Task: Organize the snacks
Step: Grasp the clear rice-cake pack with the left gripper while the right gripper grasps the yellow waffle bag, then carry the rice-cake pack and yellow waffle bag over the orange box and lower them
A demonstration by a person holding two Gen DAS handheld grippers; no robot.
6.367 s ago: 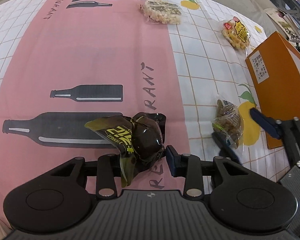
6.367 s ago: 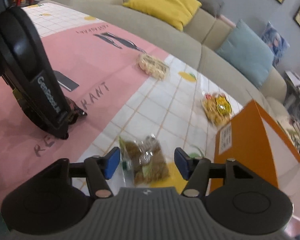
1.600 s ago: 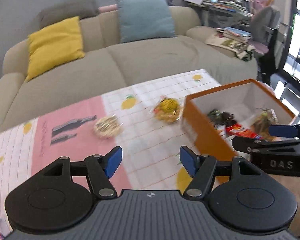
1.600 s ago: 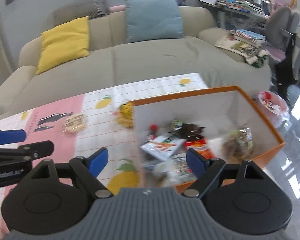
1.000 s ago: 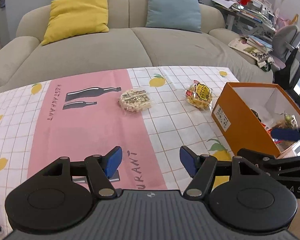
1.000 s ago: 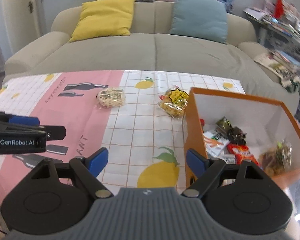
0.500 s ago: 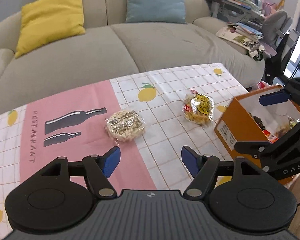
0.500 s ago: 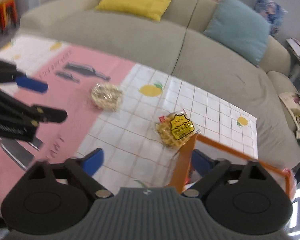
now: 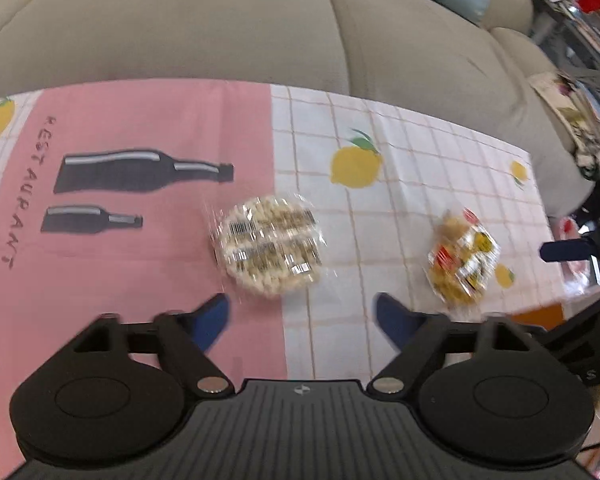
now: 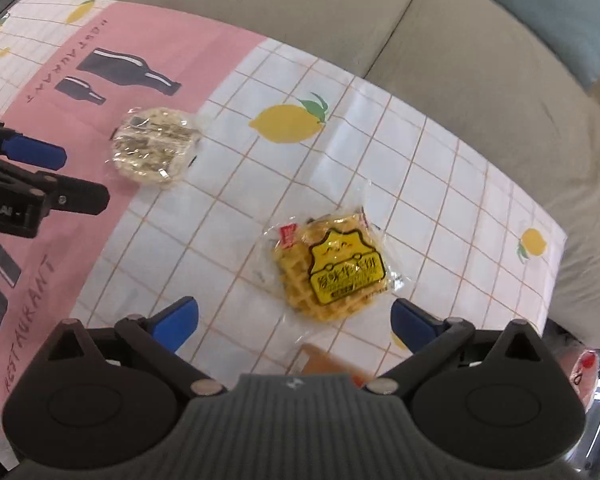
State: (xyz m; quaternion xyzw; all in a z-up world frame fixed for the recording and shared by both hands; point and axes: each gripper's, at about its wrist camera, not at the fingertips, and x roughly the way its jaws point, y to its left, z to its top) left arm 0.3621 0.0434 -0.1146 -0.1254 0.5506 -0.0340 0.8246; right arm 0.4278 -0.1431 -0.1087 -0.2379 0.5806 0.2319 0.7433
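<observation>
A round puffed-rice cake in clear wrap [image 9: 270,252] lies on the pink part of the tablecloth, just ahead of my left gripper [image 9: 302,320]. That gripper's jaws are opening wide, with nothing between them. A yellow waffle packet [image 10: 332,270] lies on the checked part, just ahead of my right gripper [image 10: 294,320], whose jaws are also opening and hold nothing. The waffle packet [image 9: 462,260] shows at the right of the left wrist view, the rice cake [image 10: 154,150] at the left of the right wrist view. A corner of the orange box [image 10: 324,360] peeks out below the right gripper.
The tablecloth [image 9: 120,280] has a pink panel with black bottles and a white checked part with lemons. A beige sofa [image 9: 220,28] runs along the table's far edge. Clutter lies beyond the sofa's right end [image 9: 572,108]. The left gripper's finger [image 10: 32,152] reaches in from the left.
Both grippers have swung away from the orange box and dropped toward the table. Each now hangs over a snack, and both sets of jaws stand wider apart.
</observation>
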